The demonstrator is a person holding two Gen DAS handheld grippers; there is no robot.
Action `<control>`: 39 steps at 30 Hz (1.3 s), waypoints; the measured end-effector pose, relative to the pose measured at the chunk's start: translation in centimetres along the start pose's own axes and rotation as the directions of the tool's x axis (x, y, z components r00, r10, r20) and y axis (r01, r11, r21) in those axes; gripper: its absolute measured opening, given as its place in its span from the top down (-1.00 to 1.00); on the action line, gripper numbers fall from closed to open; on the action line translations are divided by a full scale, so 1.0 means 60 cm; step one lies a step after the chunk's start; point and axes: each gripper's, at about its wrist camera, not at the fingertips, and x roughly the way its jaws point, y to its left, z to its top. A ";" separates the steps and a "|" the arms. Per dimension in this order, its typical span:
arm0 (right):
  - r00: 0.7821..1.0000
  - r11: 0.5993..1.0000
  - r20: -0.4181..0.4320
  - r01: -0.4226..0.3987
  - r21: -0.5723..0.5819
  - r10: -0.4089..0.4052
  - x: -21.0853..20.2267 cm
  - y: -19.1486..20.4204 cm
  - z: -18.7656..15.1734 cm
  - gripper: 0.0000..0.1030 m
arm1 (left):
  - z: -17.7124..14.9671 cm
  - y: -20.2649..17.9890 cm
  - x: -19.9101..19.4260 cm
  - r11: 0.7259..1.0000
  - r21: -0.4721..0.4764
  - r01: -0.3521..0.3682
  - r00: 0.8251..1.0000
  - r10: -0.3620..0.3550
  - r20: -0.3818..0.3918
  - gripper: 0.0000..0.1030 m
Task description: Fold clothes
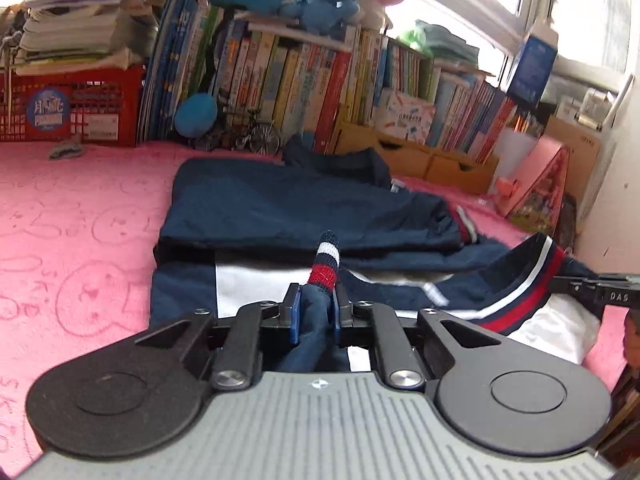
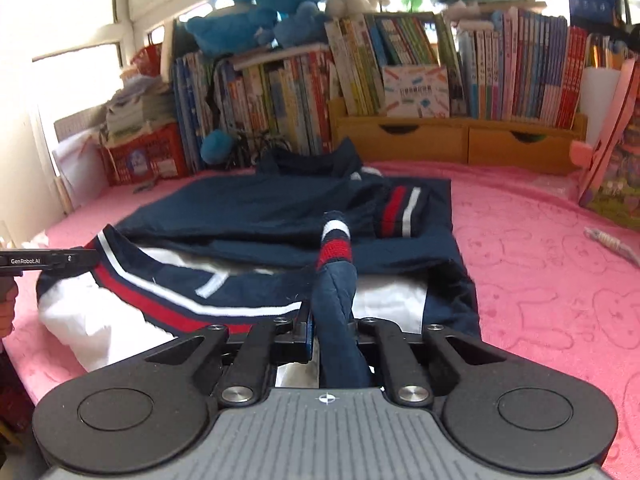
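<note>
1. Left wrist view: the navy jacket lies spread on the pink blanket, its sleeves already laid across the body and its striped hem nearest the cameras, lifted off the bed.
2. The left gripper is clamped nearly closed on a bunched corner of that hem, with the red, white and navy ribbing sticking up past the jaws.
3. The right gripper is pinched just as tightly on the other hem corner, navy fabric gathered between its jaws and a striped tip above them.
4. The jacket is dark navy with a white lining showing underneath and a red-and-white band along the hem, which sags between the two grips.
5. Risks, as I judge them: each grip holds only a narrow bunch, so thick ribbing could slip out mid-fold; uneven travel of the two hands would skew the fold line; the slack middle could crease, and the folded sleeves could slide off the body.
6. Beyond the jacket stand the bookshelf, plush toys and a red crate.
</note>
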 end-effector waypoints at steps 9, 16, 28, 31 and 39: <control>0.972 0.977 0.216 0.129 -0.168 -0.091 0.086 0.011 0.220 0.75 | 0.205 0.002 0.104 0.963 0.211 -0.168 0.973 0.127 0.195 0.70; 0.967 0.948 0.095 0.253 -0.195 -0.238 0.345 -0.052 0.264 0.75 | 0.219 0.039 0.330 0.923 0.249 -0.294 0.955 0.269 0.129 0.70; 0.934 0.937 -0.113 0.326 -0.124 -0.339 0.534 -0.127 0.170 -0.01 | 0.157 0.101 0.470 0.898 0.264 -0.351 0.908 0.396 -0.138 -0.13; 0.906 0.915 -0.136 0.390 -0.101 -0.401 0.522 -0.131 0.184 -0.53 | 0.171 0.092 0.452 0.861 0.302 -0.408 0.882 0.458 -0.113 -0.35; 0.919 0.846 0.138 0.393 -0.361 -0.368 0.306 -0.034 0.147 -0.63 | 0.167 0.034 0.217 0.826 0.336 -0.452 0.892 0.425 0.155 -0.43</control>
